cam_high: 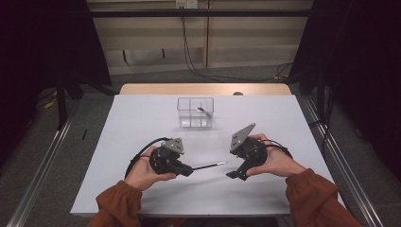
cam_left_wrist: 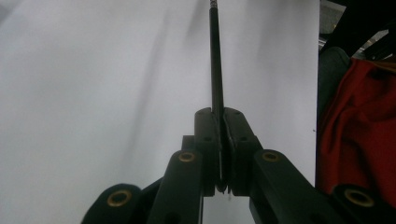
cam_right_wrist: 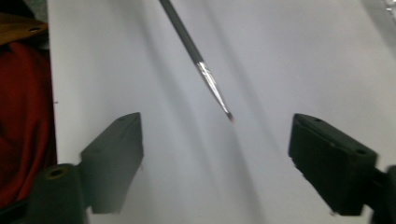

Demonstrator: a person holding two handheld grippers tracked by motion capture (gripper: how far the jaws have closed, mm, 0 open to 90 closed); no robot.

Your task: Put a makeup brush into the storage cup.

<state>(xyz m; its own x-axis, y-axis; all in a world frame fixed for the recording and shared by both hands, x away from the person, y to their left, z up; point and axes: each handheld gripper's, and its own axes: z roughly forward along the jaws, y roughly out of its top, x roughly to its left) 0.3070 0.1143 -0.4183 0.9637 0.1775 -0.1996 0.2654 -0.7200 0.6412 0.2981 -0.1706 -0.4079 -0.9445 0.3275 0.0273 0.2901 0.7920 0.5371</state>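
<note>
- Thin black paintbrush with a silver metal ferrule and a fine pointed tip (cam_high: 209, 166): it lies roughly level above the white table (cam_high: 142, 118), held by its handle end, its tip pointing across at the right gripper.
- Left gripper (cam_high: 185, 170): its jaws are pressed together on the paintbrush handle; in the left gripper view the dark shaft (cam_left_wrist: 216, 70) runs straight up out from between the two closed black pads.
- Right gripper (cam_high: 235, 174): its jaws stand wide apart and grip nothing. In the right gripper view the brush tip (cam_right_wrist: 219, 100) hangs in the gap ahead of them, touching neither pad.
- The two grippers face each other near the front of the table, close but apart, with the brush tip just short of the right one.
- Clear plastic box with inner dividers (cam_high: 195, 112): it stands farther back, near the middle of the table, well apart from both grippers, with a small dark item in one compartment.
- Rust-orange sleeves (cam_high: 118, 198) cover the person's forearms.
</note>
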